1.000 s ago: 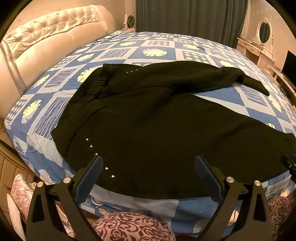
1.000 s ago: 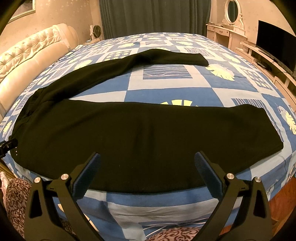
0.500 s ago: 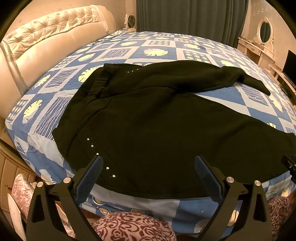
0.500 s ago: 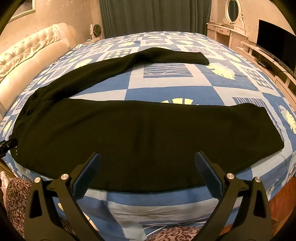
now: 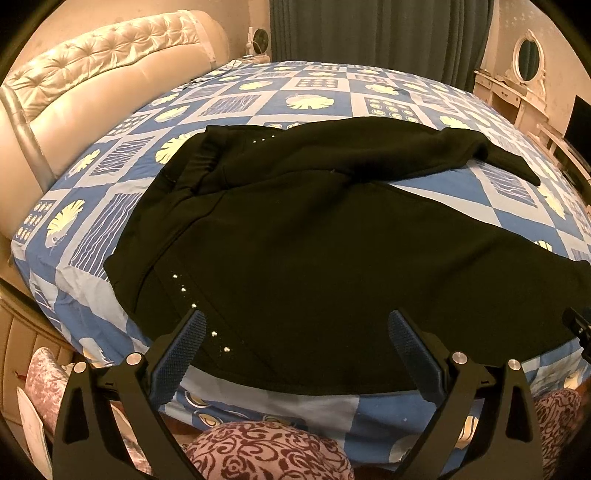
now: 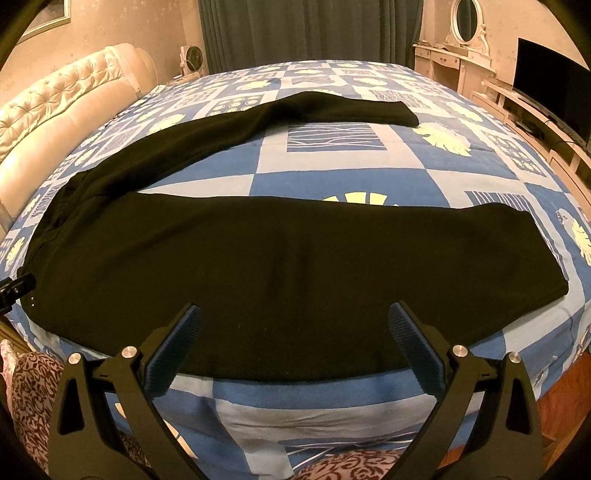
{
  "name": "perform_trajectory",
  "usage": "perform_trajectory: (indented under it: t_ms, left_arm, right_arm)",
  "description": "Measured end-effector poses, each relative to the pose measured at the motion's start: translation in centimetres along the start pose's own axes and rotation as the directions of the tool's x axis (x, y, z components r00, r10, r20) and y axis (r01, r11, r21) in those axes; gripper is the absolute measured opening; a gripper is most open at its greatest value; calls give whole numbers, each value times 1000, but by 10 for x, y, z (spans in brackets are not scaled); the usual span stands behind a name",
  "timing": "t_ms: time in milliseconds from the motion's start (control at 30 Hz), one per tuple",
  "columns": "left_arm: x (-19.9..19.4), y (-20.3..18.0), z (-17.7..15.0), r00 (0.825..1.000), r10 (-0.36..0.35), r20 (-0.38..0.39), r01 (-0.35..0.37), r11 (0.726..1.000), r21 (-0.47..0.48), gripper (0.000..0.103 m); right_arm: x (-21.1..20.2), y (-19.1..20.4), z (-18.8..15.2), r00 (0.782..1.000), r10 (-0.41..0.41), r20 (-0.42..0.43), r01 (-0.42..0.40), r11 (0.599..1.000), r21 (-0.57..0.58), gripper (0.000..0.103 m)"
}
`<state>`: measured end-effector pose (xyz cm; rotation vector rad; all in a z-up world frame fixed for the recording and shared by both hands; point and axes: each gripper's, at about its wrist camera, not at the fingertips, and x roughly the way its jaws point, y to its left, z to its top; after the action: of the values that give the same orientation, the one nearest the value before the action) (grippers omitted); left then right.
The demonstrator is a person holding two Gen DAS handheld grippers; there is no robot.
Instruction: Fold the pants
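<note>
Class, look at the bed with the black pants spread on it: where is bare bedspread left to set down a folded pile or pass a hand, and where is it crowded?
Free: the wedge of bedspread between the two legs of the pants; the stretch from the far leg to the curtain; the strip between waistband and headboard. Crowded: the near edge, where the near leg lies under both open grippers, left gripper and right gripper.

Black hand-held gripper (image 5: 295, 339), blue ribbed pads (image 5: 179, 354), silver screws, maybe maroon-patterned trousers (image 5: 269, 454)

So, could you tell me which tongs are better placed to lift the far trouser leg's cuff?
Right tongs, probably: their view shows the black fleece pants' far cuff ahead, nearer than from the left tongs.
</note>
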<state>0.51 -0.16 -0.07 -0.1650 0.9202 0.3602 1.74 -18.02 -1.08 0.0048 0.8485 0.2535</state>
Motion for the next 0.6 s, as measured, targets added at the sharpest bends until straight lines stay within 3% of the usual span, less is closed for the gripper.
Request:
perform_trajectory:
  t_ms: [600]
  left_arm:
    - [-1, -5, -1, 1000, -24, -12, 24, 1000, 7, 98]
  right_arm:
    - [1, 2, -4, 1000, 6, -13, -5, 1000, 7, 101]
